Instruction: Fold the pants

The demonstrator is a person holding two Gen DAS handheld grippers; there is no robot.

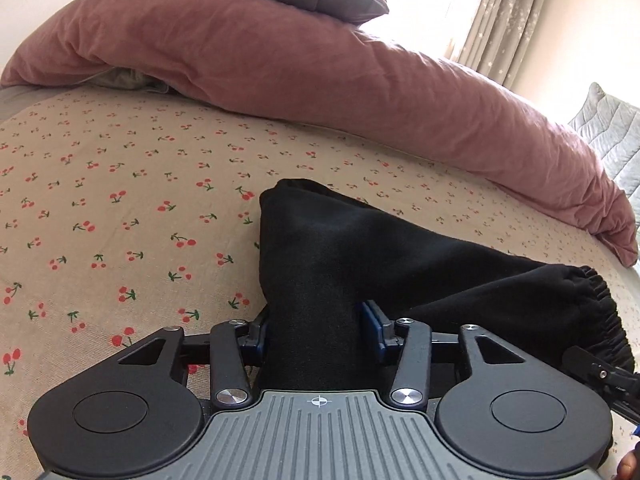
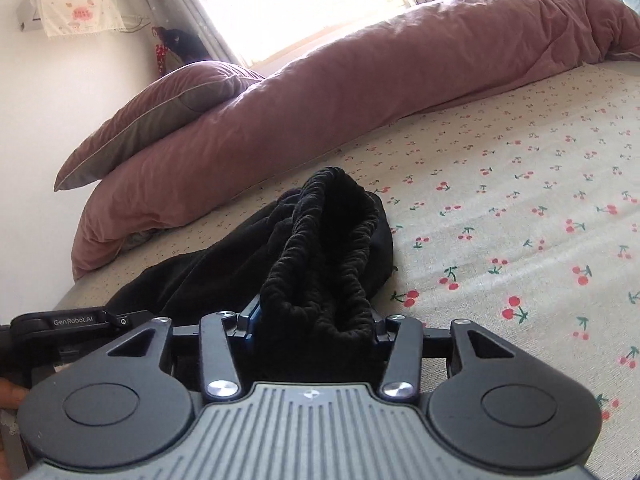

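Black pants (image 1: 360, 264) hang bunched over the bed (image 1: 120, 208), left gripper (image 1: 316, 332) clamping a leg, right gripper (image 2: 312, 324) clamping the waistband (image 2: 320, 240), lifted for folding.

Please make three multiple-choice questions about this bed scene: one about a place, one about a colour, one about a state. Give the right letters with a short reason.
1. Where do the pants lie?
A) on the cherry-print sheet
B) on the floor
C) on a chair

2. What colour is the duvet?
A) green
B) dusty pink
C) white

3. What does the right gripper hold?
A) nothing
B) a pillow
C) the elastic waistband

Answers:
1 A: the black fabric rests on the sheet.
2 B: the long roll is pink.
3 C: the ribbed band sits between its fingers, while the left gripper clamps smooth fabric.
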